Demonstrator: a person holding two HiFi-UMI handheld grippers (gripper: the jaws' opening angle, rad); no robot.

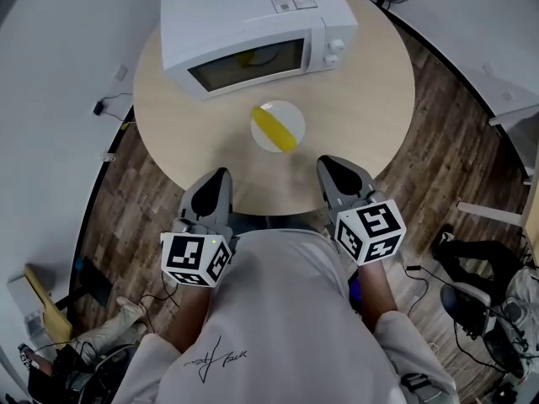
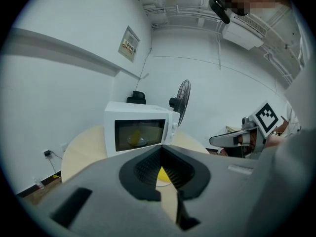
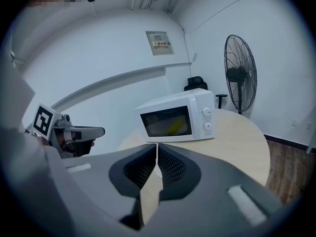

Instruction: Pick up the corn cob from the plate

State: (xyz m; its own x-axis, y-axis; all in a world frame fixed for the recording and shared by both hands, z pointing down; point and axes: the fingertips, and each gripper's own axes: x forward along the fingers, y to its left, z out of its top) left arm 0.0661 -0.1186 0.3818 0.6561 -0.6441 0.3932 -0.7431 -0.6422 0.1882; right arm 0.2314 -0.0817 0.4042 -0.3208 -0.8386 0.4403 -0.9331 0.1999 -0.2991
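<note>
Looking down on a round pale table (image 1: pixel 370 74). Can see a yellow corn cob (image 1: pixel 275 127) lying slanted on a small white plate (image 1: pixel 293 116), near the middle of the table and just in front of a white microwave (image 1: pixel 253 32). Not touched by anything. Shows up as a yellow smudge in the dark door glass too.

Holding the left gripper (image 1: pixel 221 177) at the near edge of the table, well short of the plate. Clenched tight at the tips, with nothing in between. Same for the right gripper (image 1: pixel 325 163): pinched together with only a thin crack, empty, at the table edge on the other side of the plate.

Plenty of labels, but little to read. Can spot a white sticker (image 1: pixel 293 0) with small grey print on top of the microwave, too tiny to make out. Can spot a framed notice (image 3: pixel 159 43) on the wall behind, also too small. Can see black-and-white square patterns on each cube (image 1: pixel 195 259), with no letters. Can make out black scribbly writing (image 1: pixel 216 356) on the person's pale shirt (image 1: pixel 286 293), too loose to read. Also a tall black fan (image 3: pixel 239 73) by the wall.
</note>
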